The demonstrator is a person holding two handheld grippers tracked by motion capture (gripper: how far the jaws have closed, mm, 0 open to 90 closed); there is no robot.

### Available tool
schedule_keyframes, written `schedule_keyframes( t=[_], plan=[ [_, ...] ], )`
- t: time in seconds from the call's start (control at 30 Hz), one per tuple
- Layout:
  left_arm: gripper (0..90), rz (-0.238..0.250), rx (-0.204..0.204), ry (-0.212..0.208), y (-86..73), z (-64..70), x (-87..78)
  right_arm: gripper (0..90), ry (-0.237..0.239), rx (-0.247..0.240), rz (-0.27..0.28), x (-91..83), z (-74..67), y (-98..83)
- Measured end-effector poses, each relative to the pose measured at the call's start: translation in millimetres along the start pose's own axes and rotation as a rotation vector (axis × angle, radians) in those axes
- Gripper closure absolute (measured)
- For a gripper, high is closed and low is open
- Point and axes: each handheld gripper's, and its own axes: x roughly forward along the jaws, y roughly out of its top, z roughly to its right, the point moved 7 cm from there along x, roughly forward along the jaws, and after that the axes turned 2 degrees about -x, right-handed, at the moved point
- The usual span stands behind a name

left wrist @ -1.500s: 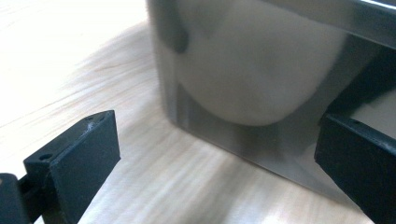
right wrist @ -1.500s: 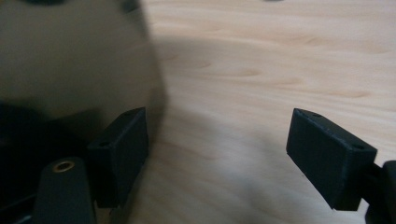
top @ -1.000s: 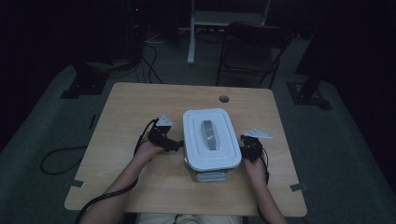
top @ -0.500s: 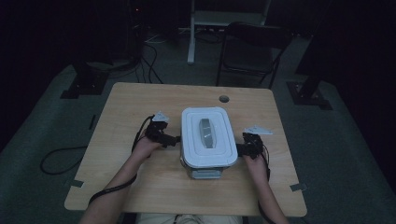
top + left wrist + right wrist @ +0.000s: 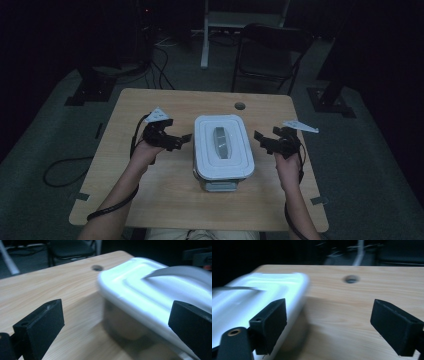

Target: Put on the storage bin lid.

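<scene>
A clear box with a white lid (image 5: 222, 145) and a grey handle stands in the middle of the wooden table (image 5: 150, 200). My left gripper (image 5: 182, 140) hovers to its left, raised off the table, jaws pointing at the box. In the left gripper view the left gripper (image 5: 117, 317) is open, with the blurred lid (image 5: 140, 290) ahead. My right gripper (image 5: 261, 139) hovers to the right of the box, clear of it. Its jaws have just been opening, and the right gripper (image 5: 332, 320) holds nothing, with the lid (image 5: 262, 295) at its left.
A round cable hole (image 5: 240, 106) sits near the table's far edge. A dark chair (image 5: 270, 50) and a white stand leg (image 5: 205, 45) are on the floor beyond. Cables trail from both grippers down the forearms.
Both hands have lifted and drawn outward from the sides of the box. The box has stayed in place on the table.
</scene>
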Motion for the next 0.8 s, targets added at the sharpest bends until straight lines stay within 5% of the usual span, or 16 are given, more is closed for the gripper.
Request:
schedule_keyframes(
  t=[0.17,0.33,0.67,0.8],
  plan=[
    [0.9,-0.049,0.061,-0.034,4.5,29.8,14.8,11.6,0.051,-0.066,-0.031,2.5,-36.5,-0.8],
    [0.9,-0.136,0.100,-0.011,-6.0,33.8,29.8,12.7,-0.023,-0.131,-0.123,16.8,-38.9,-14.1],
    [0.9,-0.150,0.086,-0.008,-13.2,27.1,27.0,13.3,0.012,-0.101,-0.128,8.5,-56.5,-24.7],
    [0.9,-0.159,0.090,-0.040,-15.9,31.7,27.6,13.3,0.013,-0.083,-0.121,1.3,-60.2,-30.6]
  ],
)
